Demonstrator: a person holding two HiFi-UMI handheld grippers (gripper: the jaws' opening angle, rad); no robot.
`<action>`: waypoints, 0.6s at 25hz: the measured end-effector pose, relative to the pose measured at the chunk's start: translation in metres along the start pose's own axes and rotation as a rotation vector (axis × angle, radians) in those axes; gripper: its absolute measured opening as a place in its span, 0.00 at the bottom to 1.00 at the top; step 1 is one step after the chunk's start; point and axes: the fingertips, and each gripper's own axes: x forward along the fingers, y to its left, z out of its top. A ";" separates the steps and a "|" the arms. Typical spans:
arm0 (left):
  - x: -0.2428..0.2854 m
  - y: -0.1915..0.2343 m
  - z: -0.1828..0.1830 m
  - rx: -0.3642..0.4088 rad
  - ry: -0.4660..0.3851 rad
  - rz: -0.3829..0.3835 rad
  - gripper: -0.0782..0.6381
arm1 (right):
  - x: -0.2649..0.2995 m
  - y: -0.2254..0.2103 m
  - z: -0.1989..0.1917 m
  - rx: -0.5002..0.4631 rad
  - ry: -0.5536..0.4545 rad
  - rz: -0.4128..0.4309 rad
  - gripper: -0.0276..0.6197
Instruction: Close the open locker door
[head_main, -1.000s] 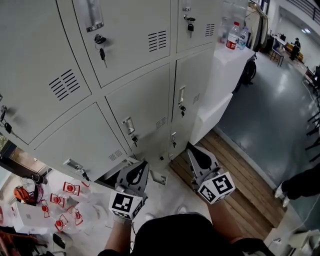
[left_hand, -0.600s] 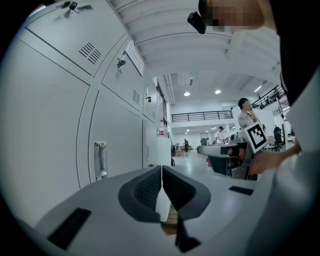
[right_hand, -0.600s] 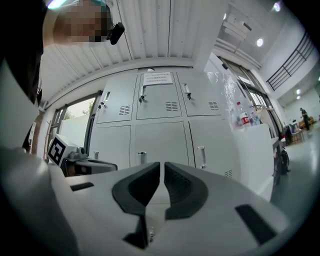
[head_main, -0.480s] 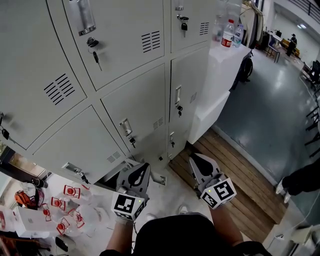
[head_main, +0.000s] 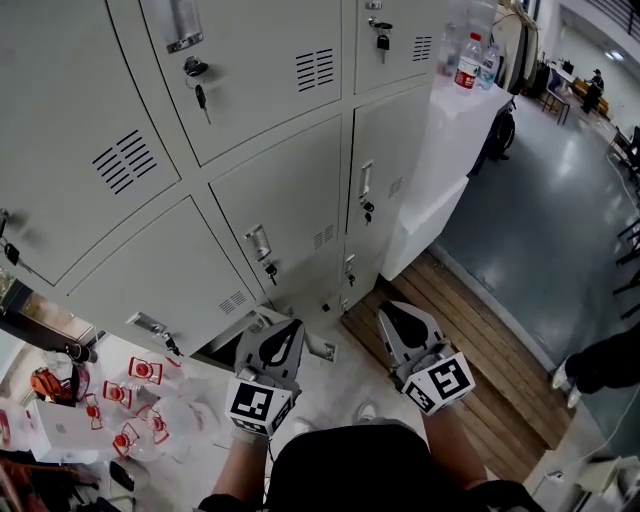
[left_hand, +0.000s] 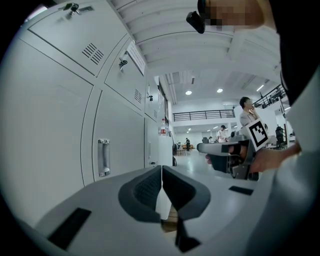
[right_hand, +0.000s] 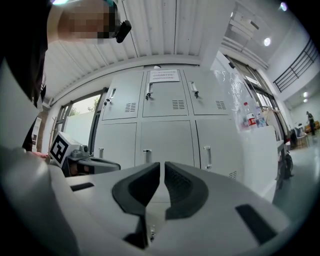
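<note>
Approach step: left tool and right tool, both pinched closed and empty, hover near the seemingly ajar pale-grey metal locker door; next, push it flush.

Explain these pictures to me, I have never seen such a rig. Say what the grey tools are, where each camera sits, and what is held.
A person faces grey lockers, holding a two-jaw hand tool in each hand: the left gripper and the right gripper. One picture comes from a camera on the person's head, looking down; the other two from cameras riding on each gripper, looking along its jaws. Both pairs of jaws are together, holding nothing. Small red-and-white items lie on the floor at left.
</note>
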 end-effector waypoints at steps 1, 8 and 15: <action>0.000 0.001 0.000 -0.001 0.001 0.003 0.14 | 0.001 0.000 0.000 0.000 0.002 0.001 0.11; -0.003 0.003 -0.001 -0.002 0.002 0.011 0.14 | 0.004 0.003 -0.003 -0.004 0.006 0.010 0.11; -0.004 0.006 -0.001 -0.003 0.000 0.019 0.14 | 0.006 0.002 -0.003 -0.003 0.007 0.007 0.11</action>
